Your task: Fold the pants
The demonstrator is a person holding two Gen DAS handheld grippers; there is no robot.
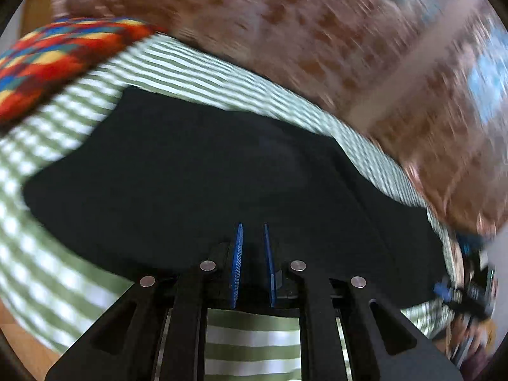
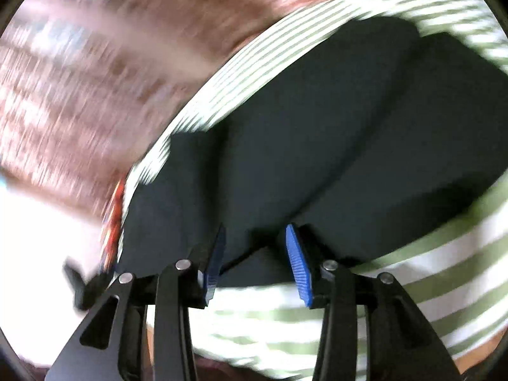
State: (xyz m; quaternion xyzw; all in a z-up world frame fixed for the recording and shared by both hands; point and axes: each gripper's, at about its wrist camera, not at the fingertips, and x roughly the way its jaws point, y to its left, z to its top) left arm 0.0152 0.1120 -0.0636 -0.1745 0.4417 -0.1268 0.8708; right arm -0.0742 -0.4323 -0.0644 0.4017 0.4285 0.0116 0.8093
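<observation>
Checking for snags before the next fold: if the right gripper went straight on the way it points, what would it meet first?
Most likely the black pants, lying on the striped cloth just ahead of the right gripper.

Pants on the cloth, a gripper at each near edge

The pants [image 1: 222, 171] lie on the cloth [image 1: 254, 343]. A pillow [image 1: 63, 54] sits far left. The left gripper [image 1: 254, 254] and right gripper [image 2: 255, 254] are above the pants' near edge.
</observation>
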